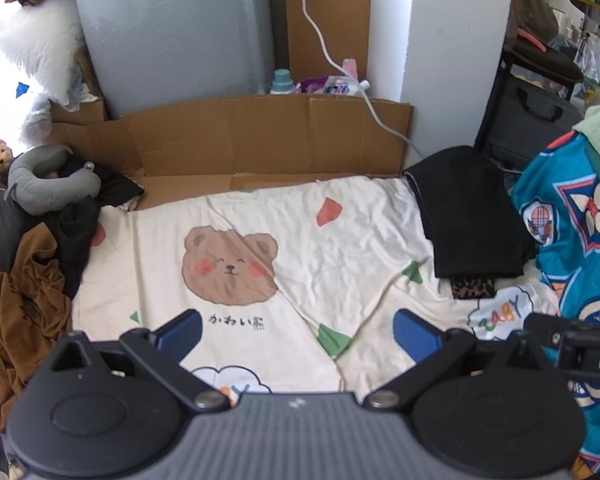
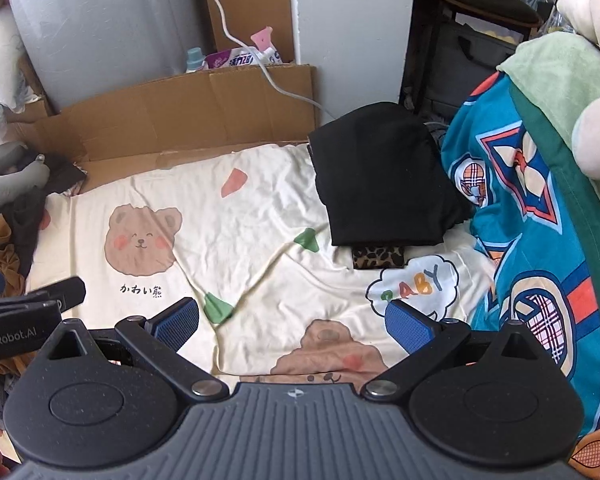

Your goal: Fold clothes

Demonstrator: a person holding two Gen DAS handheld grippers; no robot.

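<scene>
In the left wrist view, the left gripper point(image 1: 298, 334) hangs with jaws spread, empty, above the bear-print sheet point(image 1: 340, 248). One folded black garment point(image 1: 470, 216) lies far right, long axis running near to far, atop one leopard-print piece point(image 1: 473, 288); a brown garment point(image 1: 18, 320) is heaped left.

In the right wrist view, the right gripper point(image 2: 292, 324) is likewise spread and empty; the folded black garment point(image 2: 384, 184) lies far right.

You're looking at a cream bear-print sheet point(image 1: 340, 248) lying across the bed, flattened cardboard point(image 1: 260, 136) leaning along the far wall, a white cable point(image 1: 332, 60) trailing down it, a grey neck pillow point(image 1: 48, 178) sitting far left.
</scene>
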